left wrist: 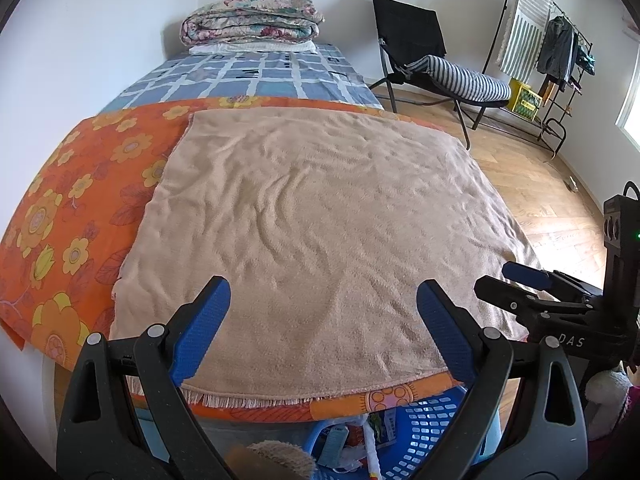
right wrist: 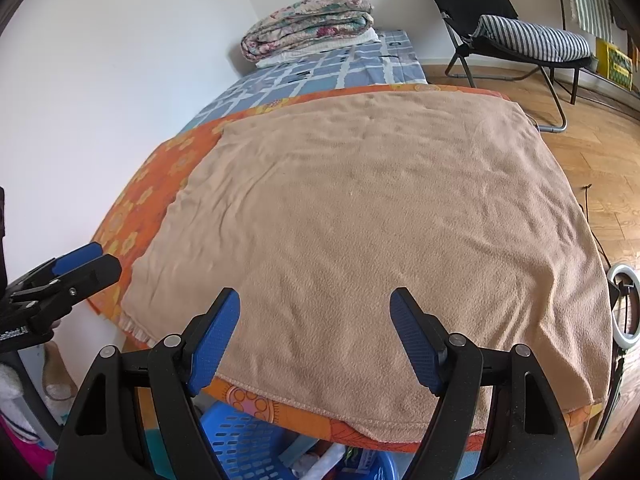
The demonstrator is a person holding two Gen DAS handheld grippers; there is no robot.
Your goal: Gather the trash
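Observation:
My left gripper [left wrist: 324, 284] hangs open over the near edge of a beige fleece blanket [left wrist: 320, 208] spread on a bed. Nothing is between its blue pads. My right gripper [right wrist: 315, 294] is open too, empty, over the same blanket [right wrist: 380, 220]. The two are side by side: the right gripper [left wrist: 500, 276] shows at the right edge of the left wrist view, the left gripper [right wrist: 104, 258] at the left edge of the right wrist view. Below the bed's near edge stands a blue slotted basket [left wrist: 420, 428] [right wrist: 236, 440] holding wrappers and paper scraps [left wrist: 360, 440] [right wrist: 328, 460]. I see no loose item on the blanket.
An orange floral sheet [left wrist: 72, 220] lies under the blanket, with a blue checked sheet and a folded quilt [left wrist: 252, 20] beyond. A black folding chair [left wrist: 420, 52] with a striped cushion, a clothes rack [left wrist: 552, 40] and a ring light [right wrist: 624, 304] stand on the wooden floor to the right.

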